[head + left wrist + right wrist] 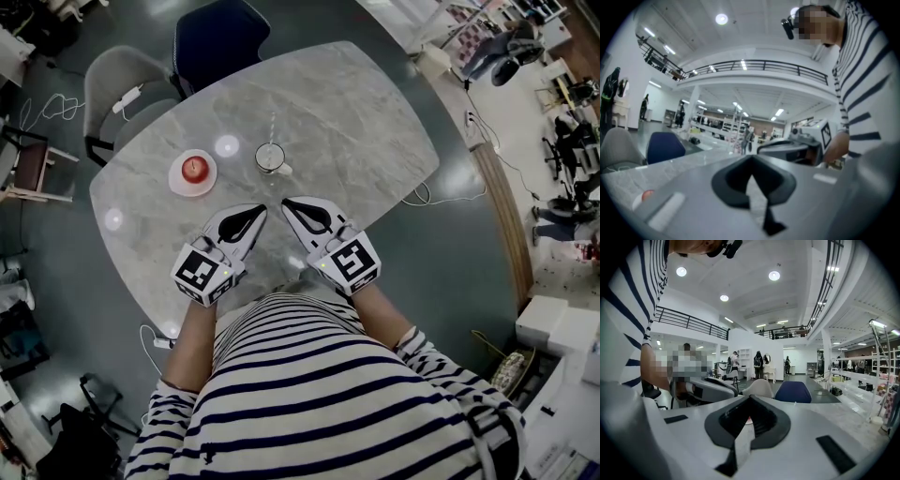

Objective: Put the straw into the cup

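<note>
Left gripper (255, 214) and right gripper (291, 204) low over the near part of the marble table (375, 122), side by side, tips angled in toward each other, close but apart. Left gripper view: jaws closed tip to tip, only a narrow slit of tabletop visible behind the tips, nothing gripped. Right gripper view: same story, jaws together at the front, nothing held. Cup (271, 157) straight ahead of the gap between the two tips, near, touching neither. Small handle on the cup's side nearer the right gripper. Straw (273, 127) apparently standing upright in the cup, rising past the rim on the side away from the grippers (thin and clear, hard to read against the marble, so not certain). White plate (176, 184) with a red apple (194, 168) ahead and left of the left gripper, beside the cup on its left, not touching it. Blue chair (220, 37) and grey chair (122, 94) beyond the table's far edge, well away from both grippers. Striped shirt (328, 403) directly behind the grippers. In the left gripper view, right gripper off to the right, apple low at far left.
</note>
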The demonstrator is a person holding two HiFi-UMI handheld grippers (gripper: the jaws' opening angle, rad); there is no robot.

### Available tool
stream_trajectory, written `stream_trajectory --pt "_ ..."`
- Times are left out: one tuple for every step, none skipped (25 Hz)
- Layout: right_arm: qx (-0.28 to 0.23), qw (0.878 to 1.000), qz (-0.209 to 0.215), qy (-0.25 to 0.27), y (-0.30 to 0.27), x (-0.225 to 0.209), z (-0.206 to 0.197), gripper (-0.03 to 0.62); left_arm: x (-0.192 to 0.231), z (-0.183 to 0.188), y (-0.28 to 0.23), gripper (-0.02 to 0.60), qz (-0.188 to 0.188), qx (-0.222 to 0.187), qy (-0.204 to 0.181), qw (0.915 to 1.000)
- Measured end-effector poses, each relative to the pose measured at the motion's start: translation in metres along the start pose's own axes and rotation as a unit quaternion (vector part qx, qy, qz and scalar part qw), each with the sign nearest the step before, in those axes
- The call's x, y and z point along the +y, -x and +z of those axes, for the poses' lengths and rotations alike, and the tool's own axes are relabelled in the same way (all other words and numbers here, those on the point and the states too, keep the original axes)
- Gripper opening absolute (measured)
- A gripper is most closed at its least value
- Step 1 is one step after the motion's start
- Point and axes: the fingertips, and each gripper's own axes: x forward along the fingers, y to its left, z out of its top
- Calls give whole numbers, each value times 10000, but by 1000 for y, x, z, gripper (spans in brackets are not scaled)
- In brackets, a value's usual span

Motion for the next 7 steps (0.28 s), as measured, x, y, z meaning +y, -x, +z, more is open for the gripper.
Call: stream_trajectory --pt "-8 10000 -2 -2 0 0 0 5 0 0 0 6 2 0 -1 10000" --pt "-16 10000 -4 -3 -1 -1 1 5 1 0 0 6 6 0 -2 10000" --pt "-24 10000 -7 -4 0 -1 1 5 1 0 0 6 13 2 -3 10000" --pt "-32 10000 -10 -3 0 -1 1 5 1 0 0 6 19 3 -6 10000" --pt "-40 10000 -15 -2 1 -1 2 5 0 1 -1 6 24 6 -10 10000" --pt "-48 10000 -19 -2 1 -1 2 5 0 1 -1 6 29 8 -14 10000" --pt "-56 10000 -23 -3 1 -1 2 5 0 1 -1 6 34 10 -18 10000"
